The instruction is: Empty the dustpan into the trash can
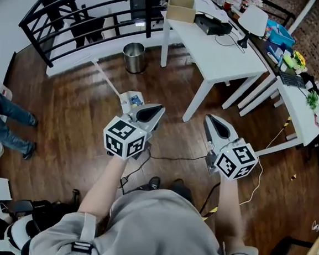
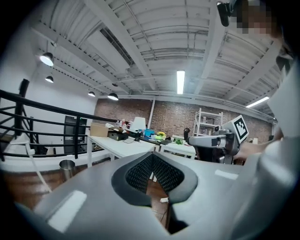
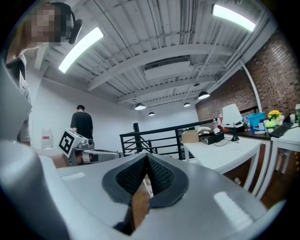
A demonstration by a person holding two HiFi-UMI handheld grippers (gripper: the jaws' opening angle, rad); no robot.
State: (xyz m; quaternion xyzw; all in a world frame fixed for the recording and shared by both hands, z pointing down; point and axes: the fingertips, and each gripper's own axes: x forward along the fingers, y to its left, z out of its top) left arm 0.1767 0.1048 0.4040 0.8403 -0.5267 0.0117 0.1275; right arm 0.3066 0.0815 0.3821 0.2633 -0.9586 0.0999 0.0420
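A round metal trash can (image 1: pixel 134 57) stands on the wood floor by the railing; the left gripper view shows the trash can (image 2: pixel 67 168) low at the left. A white long-handled dustpan (image 1: pixel 130 99) lies on the floor, its handle (image 1: pixel 105 78) running up-left toward the railing base. My left gripper (image 1: pixel 152 113) is shut and empty, its tip just right of the pan end. My right gripper (image 1: pixel 211 122) is also shut and empty, level with the left and further right. Each gripper view shows meshed pads closed together: left gripper (image 2: pixel 152 157), right gripper (image 3: pixel 146 160).
A white table (image 1: pixel 224 57) with a box, a lamp and cables stands ahead on the right, with more cluttered desks (image 1: pixel 296 91) beyond it. A black railing (image 1: pixel 83 17) borders the floor at the back left. A cable (image 1: pixel 173 157) crosses the floor. A person's legs (image 1: pixel 4 122) show at the left.
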